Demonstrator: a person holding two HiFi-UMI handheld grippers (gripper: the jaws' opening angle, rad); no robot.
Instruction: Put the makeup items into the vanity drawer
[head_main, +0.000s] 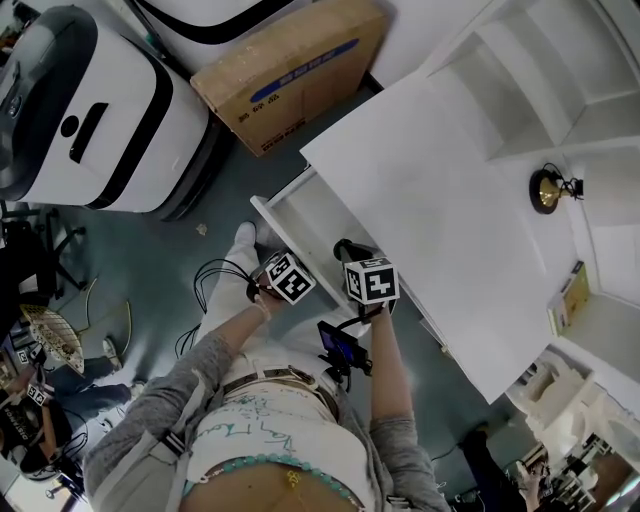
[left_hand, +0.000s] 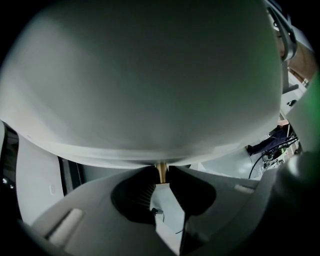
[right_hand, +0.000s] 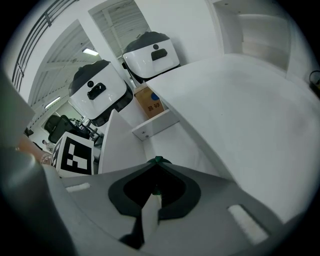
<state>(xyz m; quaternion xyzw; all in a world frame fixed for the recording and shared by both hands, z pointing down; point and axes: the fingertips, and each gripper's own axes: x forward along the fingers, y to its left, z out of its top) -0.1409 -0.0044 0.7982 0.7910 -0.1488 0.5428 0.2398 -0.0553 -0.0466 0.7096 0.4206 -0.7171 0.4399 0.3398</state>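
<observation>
The white vanity drawer (head_main: 312, 228) stands pulled out from under the white vanity top (head_main: 430, 170). My left gripper (left_hand: 161, 176) is shut on a thin gold knob stem (left_hand: 161, 169) on the drawer front (left_hand: 140, 75), which fills the left gripper view. In the head view the left gripper (head_main: 272, 270) sits at the drawer front's near end. My right gripper (right_hand: 157, 163) is over the open drawer (right_hand: 172, 142), shut on a small dark green item (right_hand: 158, 160) of which only the tip shows. The right gripper (head_main: 350, 255) hangs above the drawer's near part.
A gold round object (head_main: 546, 190) and a flat booklet (head_main: 568, 296) lie on the vanity top's right. A cardboard box (head_main: 290, 62) and two white machines (head_main: 95, 110) stand on the floor beyond the drawer. Cables (head_main: 215, 275) trail by the person's feet.
</observation>
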